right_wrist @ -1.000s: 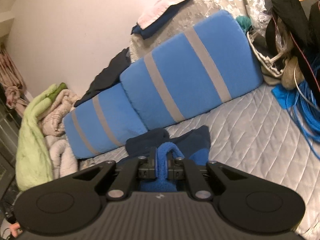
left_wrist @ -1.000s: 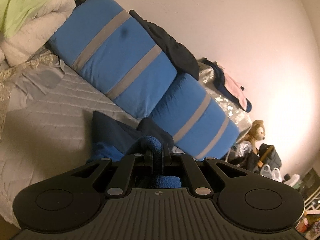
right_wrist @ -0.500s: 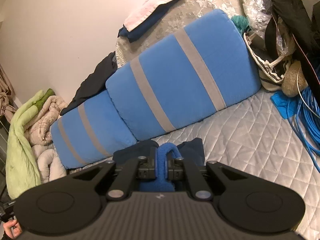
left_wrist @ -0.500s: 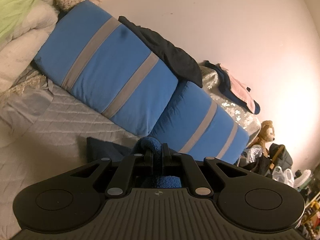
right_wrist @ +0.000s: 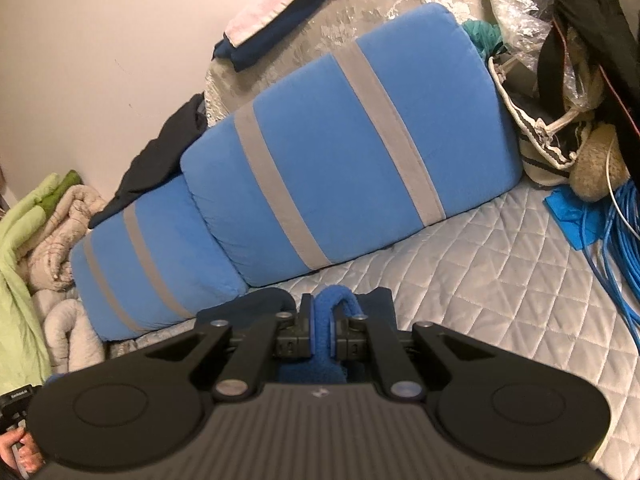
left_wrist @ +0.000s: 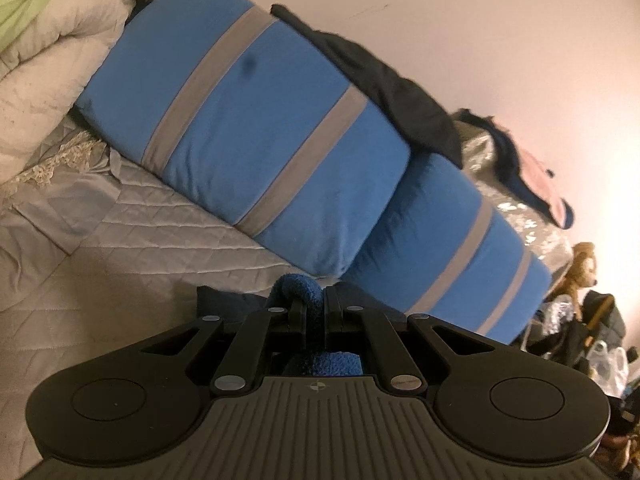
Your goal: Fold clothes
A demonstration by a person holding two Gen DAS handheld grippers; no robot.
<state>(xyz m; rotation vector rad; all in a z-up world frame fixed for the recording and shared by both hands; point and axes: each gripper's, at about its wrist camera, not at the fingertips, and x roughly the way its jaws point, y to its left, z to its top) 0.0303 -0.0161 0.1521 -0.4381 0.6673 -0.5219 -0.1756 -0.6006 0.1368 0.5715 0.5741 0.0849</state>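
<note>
Both grippers, left gripper (left_wrist: 315, 307) and right gripper (right_wrist: 323, 326), pinch the fuzzy blue cloth (right_wrist: 334, 300) tight, holding it above the bed (right_wrist: 480, 264) to fold it

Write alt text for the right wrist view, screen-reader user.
The right gripper is shut on a fold of blue fleece garment, low over a grey quilted bed. Two blue cushions with grey stripes lean against the wall behind. Blue cables and bags sit to the right, folded blankets to the left.
</note>
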